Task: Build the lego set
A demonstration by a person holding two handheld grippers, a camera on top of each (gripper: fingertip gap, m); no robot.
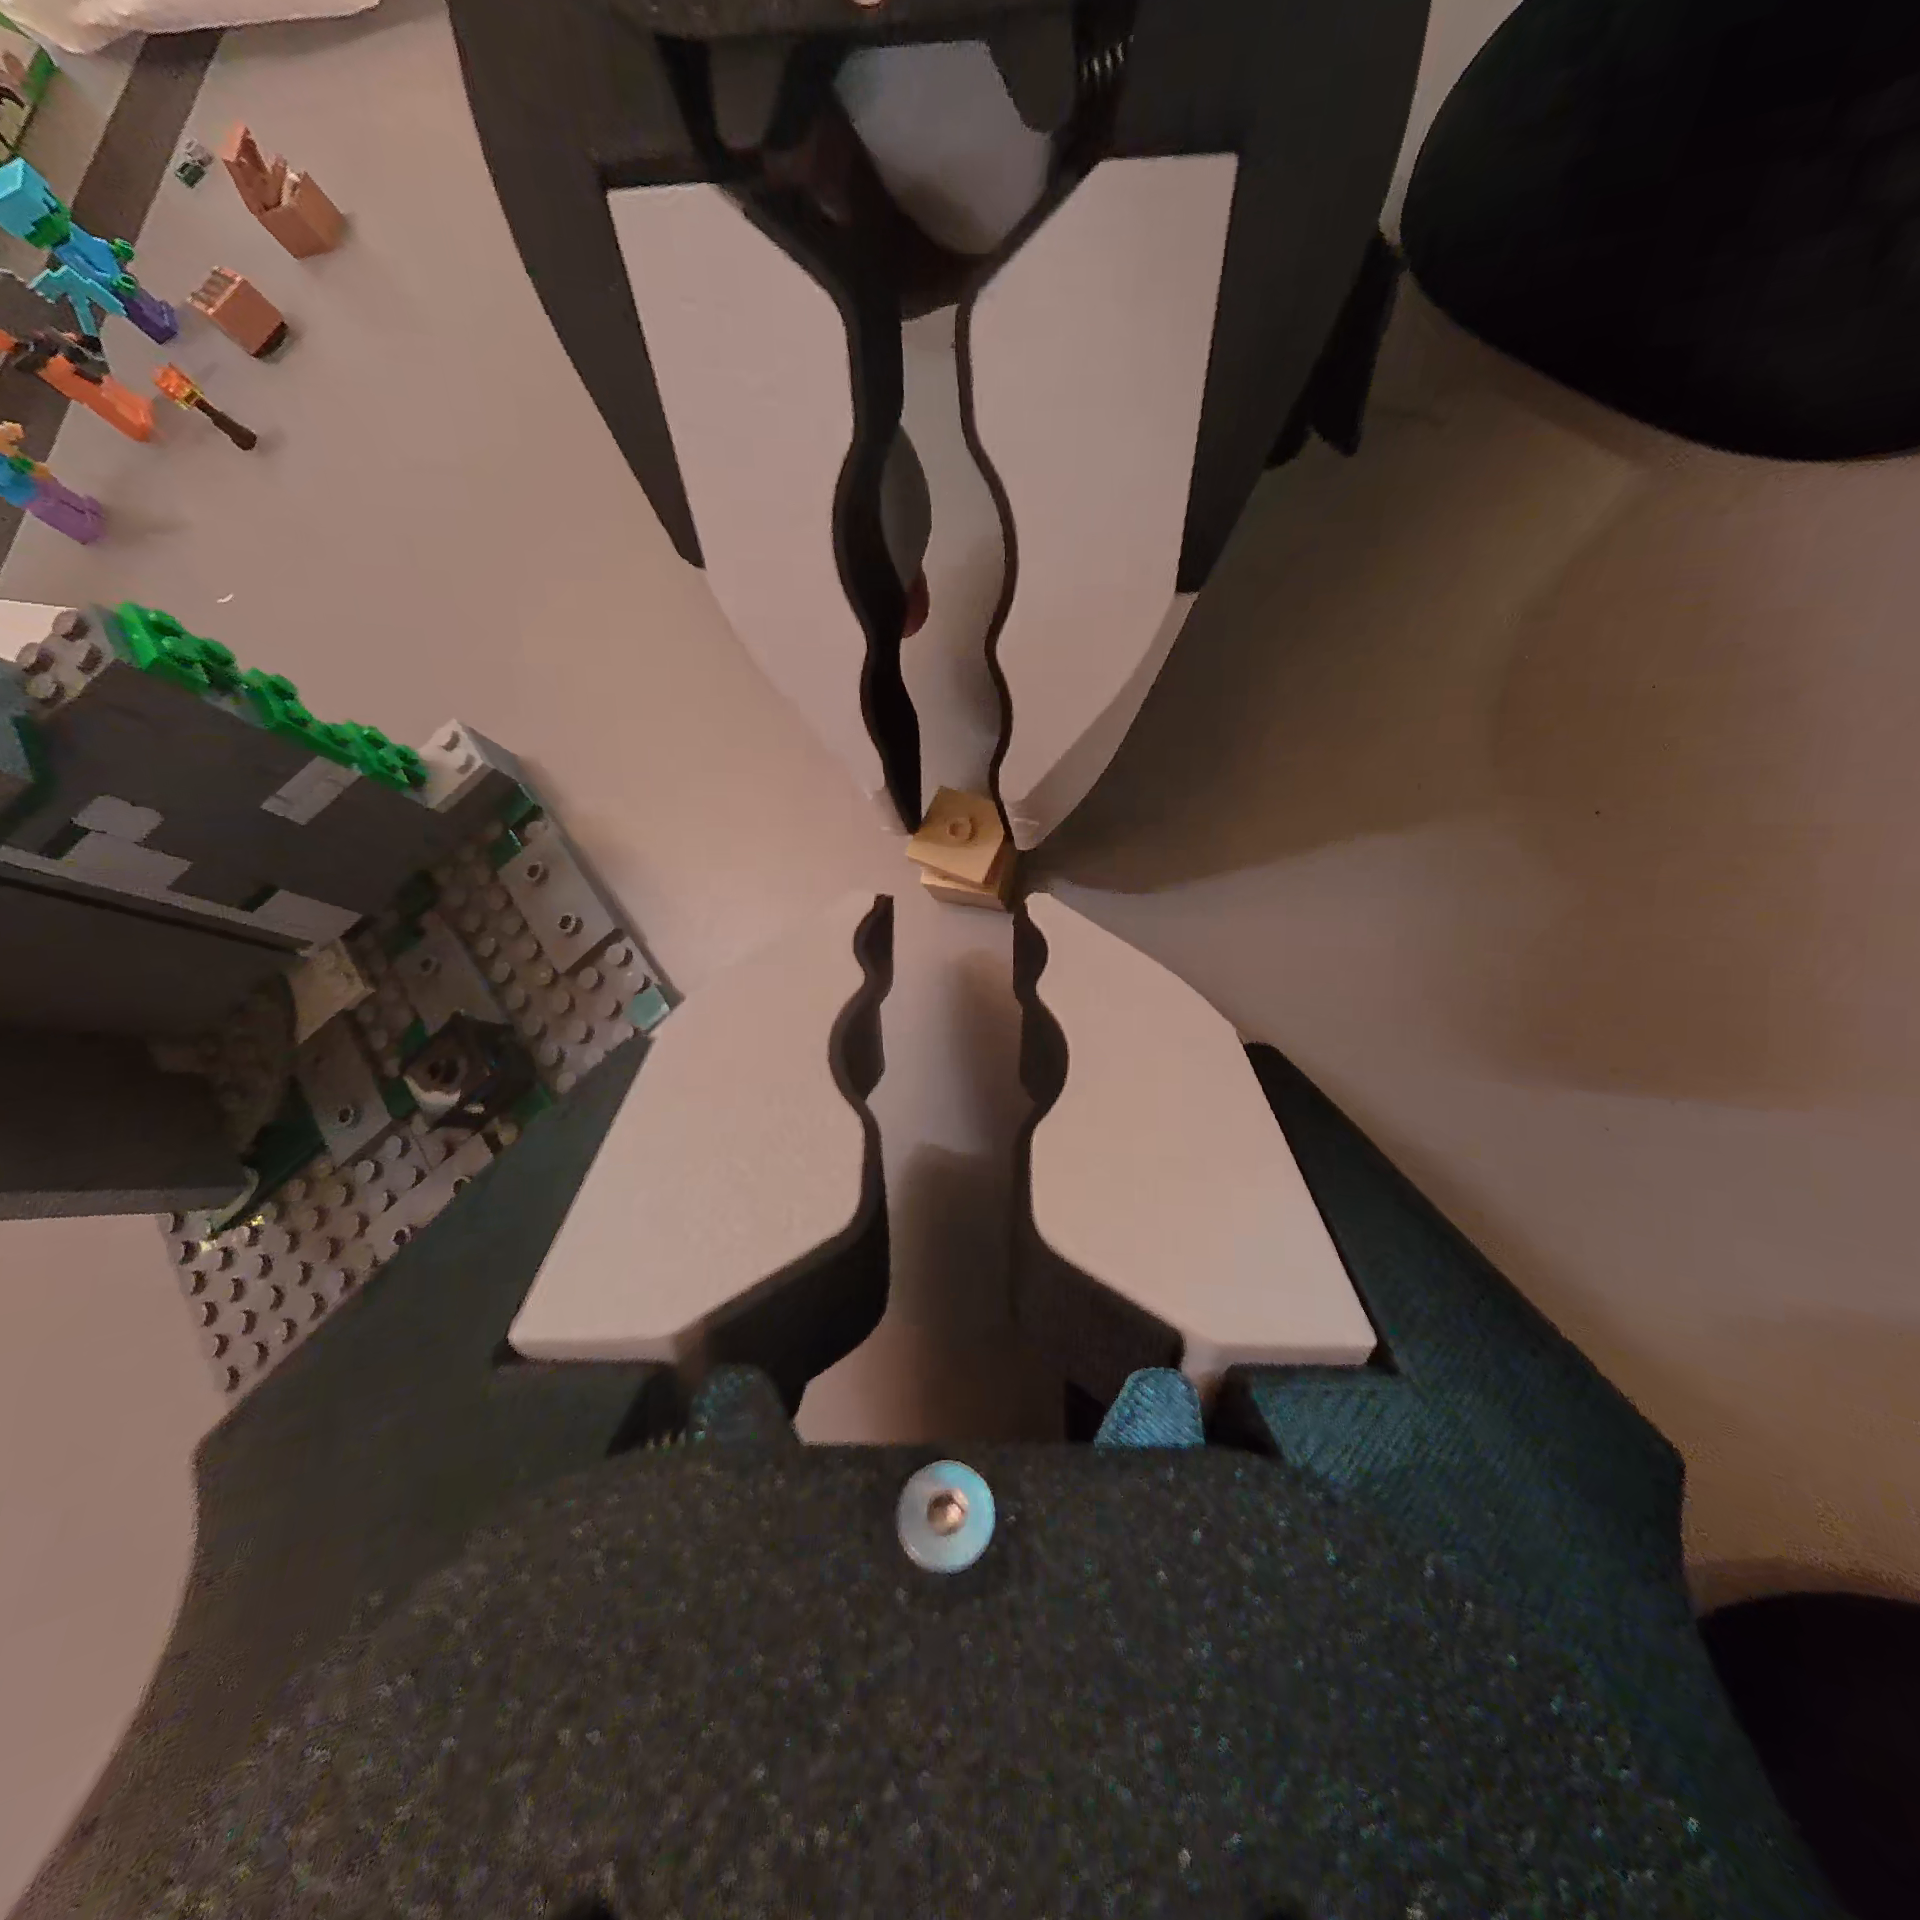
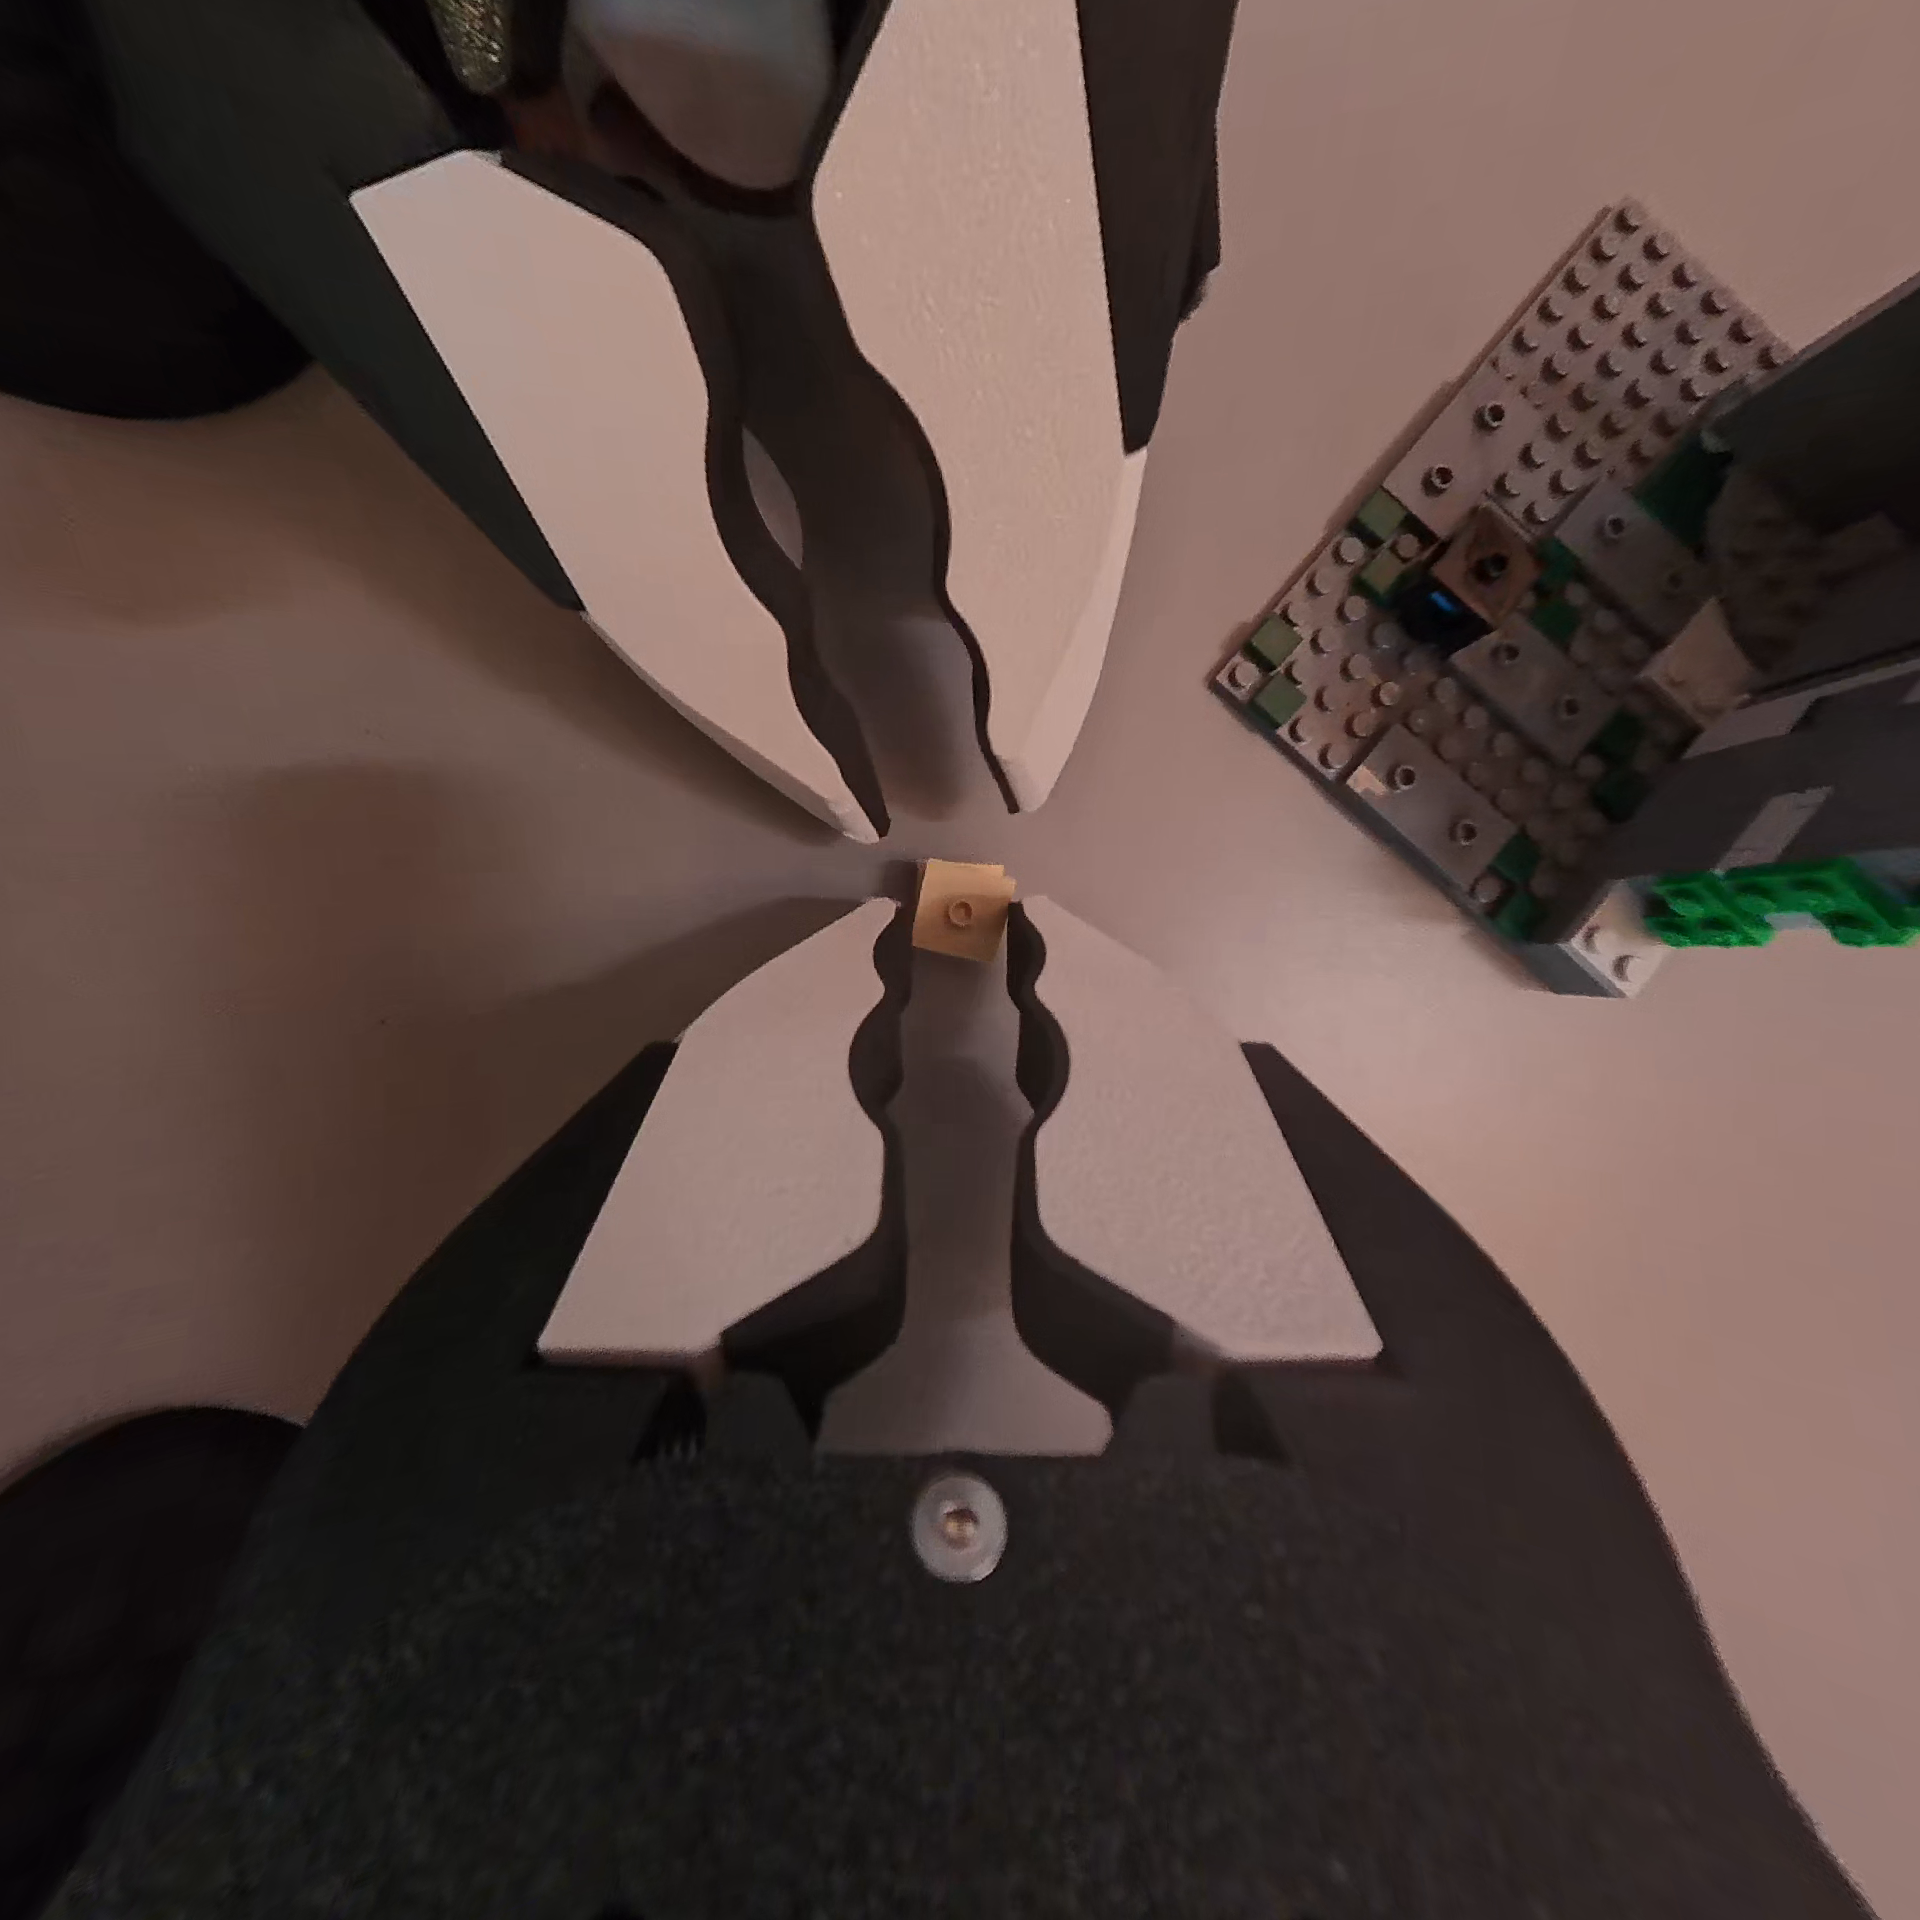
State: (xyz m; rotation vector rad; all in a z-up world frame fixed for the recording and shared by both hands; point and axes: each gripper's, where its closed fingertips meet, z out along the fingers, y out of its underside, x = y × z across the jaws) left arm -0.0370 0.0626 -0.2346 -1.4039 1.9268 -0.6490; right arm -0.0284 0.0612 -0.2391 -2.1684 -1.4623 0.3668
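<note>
A small tan lego piece [image 1: 956,844] [image 2: 958,916] with one stud sits tilted between the fingertips of my right gripper [image 2: 958,912], which is shut on it just above the white table. A second tan piece seems to be attached under it. My left gripper [image 1: 954,904] faces the right gripper [image 1: 956,816] tip to tip. Its jaws are a brick's width apart with nothing between them, just short of the piece. It shows at the top of the right wrist view [image 2: 945,821]. The grey lego build [image 1: 260,831] [image 2: 1662,644] stands beside them.
The build has a grey studded baseplate [image 1: 270,1299] [image 2: 1621,312], dark grey walls and green pieces [image 1: 270,686] on top. Minifigures [image 1: 83,270], brown pieces [image 1: 281,197] and a torch [image 1: 208,405] lie at the far left. A dark round shape [image 1: 1683,208] borders the table. My two grippers' fingertips are within a few centimetres of each other.
</note>
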